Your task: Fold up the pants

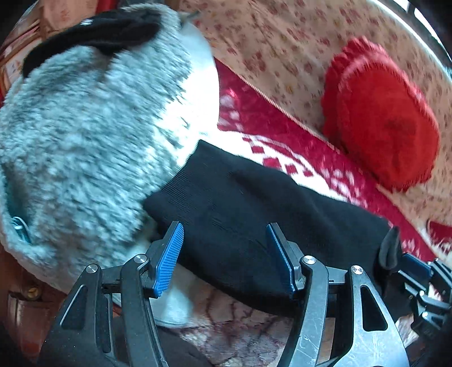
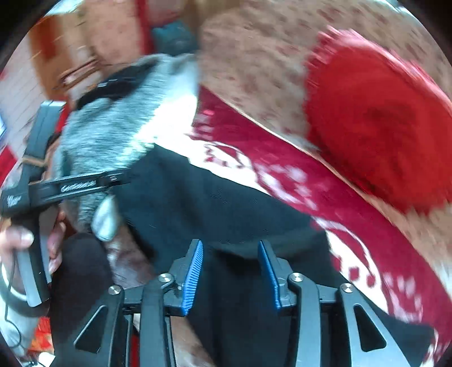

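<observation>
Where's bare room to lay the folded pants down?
Free: the red-and-white blanket between the black pants and the red cushion. Crowded: the grey fleece fills the left, touching the pants.

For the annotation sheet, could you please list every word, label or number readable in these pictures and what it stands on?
None can be read.
White lettering on the left gripper's black side bar: too blurred.
Small white mark on the black cloth atop the grey fleece: too small.
</observation>
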`<state>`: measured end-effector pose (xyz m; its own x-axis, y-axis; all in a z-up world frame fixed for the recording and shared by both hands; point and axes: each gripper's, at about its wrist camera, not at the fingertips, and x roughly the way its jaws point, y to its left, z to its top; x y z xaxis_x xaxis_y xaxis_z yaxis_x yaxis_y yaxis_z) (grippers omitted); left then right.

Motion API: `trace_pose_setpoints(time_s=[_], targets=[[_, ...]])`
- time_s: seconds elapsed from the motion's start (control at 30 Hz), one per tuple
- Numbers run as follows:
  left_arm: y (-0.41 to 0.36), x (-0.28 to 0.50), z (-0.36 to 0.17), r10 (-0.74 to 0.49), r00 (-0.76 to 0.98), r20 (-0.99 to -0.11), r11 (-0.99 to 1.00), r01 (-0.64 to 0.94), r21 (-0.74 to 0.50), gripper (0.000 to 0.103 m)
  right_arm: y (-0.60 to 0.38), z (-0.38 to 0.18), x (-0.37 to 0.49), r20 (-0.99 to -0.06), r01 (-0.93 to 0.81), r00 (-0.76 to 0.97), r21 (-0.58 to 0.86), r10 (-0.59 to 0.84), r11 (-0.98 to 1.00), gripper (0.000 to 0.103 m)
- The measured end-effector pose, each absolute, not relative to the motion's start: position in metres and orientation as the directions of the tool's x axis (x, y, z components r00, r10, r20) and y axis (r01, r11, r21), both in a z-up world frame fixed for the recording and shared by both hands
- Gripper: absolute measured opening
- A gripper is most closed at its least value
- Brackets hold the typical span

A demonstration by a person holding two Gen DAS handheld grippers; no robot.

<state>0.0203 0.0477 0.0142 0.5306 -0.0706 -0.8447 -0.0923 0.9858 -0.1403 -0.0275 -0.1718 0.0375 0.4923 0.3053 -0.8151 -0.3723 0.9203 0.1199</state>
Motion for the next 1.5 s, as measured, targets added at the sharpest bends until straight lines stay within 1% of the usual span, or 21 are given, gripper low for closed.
trace_pose_setpoints(time_s=[0.1, 0.2, 0.27, 0.4, 0.43, 0.47, 0.5, 0.53, 0.57, 0.63, 0.77, 0.87, 0.9, 0.97, 1.07, 1.13, 1.23, 1.3, 1.37, 1.43, 1.5], targets=[[0.029, 0.022, 0.001, -0.032, 0.509, -0.86, 0.994, -0.073, -0.08, 0.06, -0.18, 0.025, -0.029, -0.842, -0.336, 0.466, 0.116, 0.272, 0.935, 0.039], [0.016, 0.021, -0.009, 0.029, 0.504, -0.863, 0.998, -0.066, -0.005, 0.061, -0.175, 0.023, -0.037, -0.841, -0.336, 0.457, 0.139, 0.29, 0.932, 0.04], [0.01, 0.021, -0.013, 0.059, 0.507, -0.86, 0.998, -0.058, 0.034, 0.063, -0.169, 0.02, -0.037, -0.84, -0.339, 0.447, 0.16, 0.309, 0.927, 0.04], [0.01, 0.019, -0.015, 0.065, 0.513, -0.856, 0.997, -0.065, 0.037, 0.064, -0.158, 0.012, -0.034, -0.855, -0.322, 0.436, 0.141, 0.279, 0.936, 0.04], [0.01, 0.018, -0.015, 0.066, 0.513, -0.856, 0.997, -0.066, 0.037, 0.064, -0.154, 0.009, -0.033, -0.859, -0.327, 0.443, 0.11, 0.255, 0.939, 0.04], [0.009, 0.018, -0.015, 0.066, 0.512, -0.856, 0.997, -0.065, 0.038, 0.064, -0.152, 0.006, -0.032, -0.862, -0.33, 0.453, 0.075, 0.228, 0.941, 0.038], [0.009, 0.018, -0.015, 0.065, 0.51, -0.857, 0.997, -0.064, 0.037, 0.064, -0.152, 0.004, -0.031, -0.86, -0.333, 0.463, 0.057, 0.215, 0.941, 0.023], [0.01, 0.017, -0.014, 0.061, 0.508, -0.859, 0.997, -0.062, 0.035, 0.064, -0.155, 0.002, -0.031, -0.855, -0.328, 0.471, 0.058, 0.217, 0.943, 0.014], [0.009, 0.016, -0.013, 0.055, 0.505, -0.862, 0.998, -0.06, 0.029, 0.064, -0.161, 0.005, -0.031, -0.849, -0.312, 0.471, 0.094, 0.24, 0.946, 0.007], [0.011, 0.014, -0.009, 0.034, 0.497, -0.867, 0.998, -0.058, 0.006, 0.064, -0.177, 0.022, -0.033, -0.821, -0.286, 0.502, 0.14, 0.273, 0.948, 0.005], [0.01, 0.01, -0.001, -0.009, 0.493, -0.87, 0.998, -0.053, -0.04, 0.064, -0.232, 0.076, -0.049, -0.735, -0.201, 0.635, 0.137, 0.236, 0.97, 0.004], [0.002, 0.006, 0.005, -0.044, 0.494, -0.868, 0.997, -0.037, -0.072, 0.064, -0.281, 0.115, -0.067, -0.676, -0.102, 0.722, 0.104, 0.146, 0.989, 0.004], [-0.003, 0.004, 0.005, -0.051, 0.492, -0.869, 0.997, -0.027, -0.074, 0.064, -0.302, 0.127, -0.077, -0.659, -0.053, 0.746, 0.081, 0.093, 0.995, 0.004], [-0.015, 0.001, 0.005, -0.054, 0.484, -0.873, 0.998, -0.005, -0.065, 0.064, -0.327, 0.136, -0.091, -0.648, 0.01, 0.761, 0.057, 0.029, 0.998, 0.004], [-0.032, -0.003, 0.001, -0.059, 0.468, -0.882, 0.998, 0.027, -0.053, 0.064, -0.367, 0.126, -0.115, -0.68, 0.112, 0.731, 0.025, -0.065, 0.993, 0.004], [-0.043, -0.007, -0.002, -0.051, 0.468, -0.882, 0.998, 0.045, -0.034, 0.064, -0.379, 0.104, -0.125, -0.729, 0.148, 0.675, -0.021, -0.117, 0.989, 0.004], [-0.053, -0.008, -0.004, -0.045, 0.468, -0.883, 0.998, 0.06, -0.019, 0.064, -0.386, 0.06, -0.13, -0.818, 0.135, 0.548, -0.119, -0.174, 0.984, 0.004], [-0.056, -0.009, -0.005, -0.052, 0.459, -0.887, 0.997, 0.069, -0.023, 0.064, -0.39, 0.031, -0.129, -0.864, 0.121, 0.471, -0.139, -0.18, 0.983, 0.004], [-0.058, -0.011, -0.003, -0.053, 0.458, -0.887, 0.996, 0.083, -0.017, 0.064, -0.387, 0.002, -0.129, -0.91, 0.069, 0.356, -0.2, -0.212, 0.977, 0.004], [-0.058, -0.012, -0.002, -0.049, 0.461, -0.886, 0.996, 0.091, -0.008, 0.064, -0.386, -0.001, -0.137, -0.912, 0.053, 0.353, -0.205, -0.21, 0.977, 0.004], [-0.057, -0.011, -0.003, -0.05, 0.457, -0.888, 0.996, 0.091, -0.01, 0.064, -0.391, 0.012, -0.143, -0.91, 0.065, 0.374, -0.167, -0.179, 0.984, 0.009]])
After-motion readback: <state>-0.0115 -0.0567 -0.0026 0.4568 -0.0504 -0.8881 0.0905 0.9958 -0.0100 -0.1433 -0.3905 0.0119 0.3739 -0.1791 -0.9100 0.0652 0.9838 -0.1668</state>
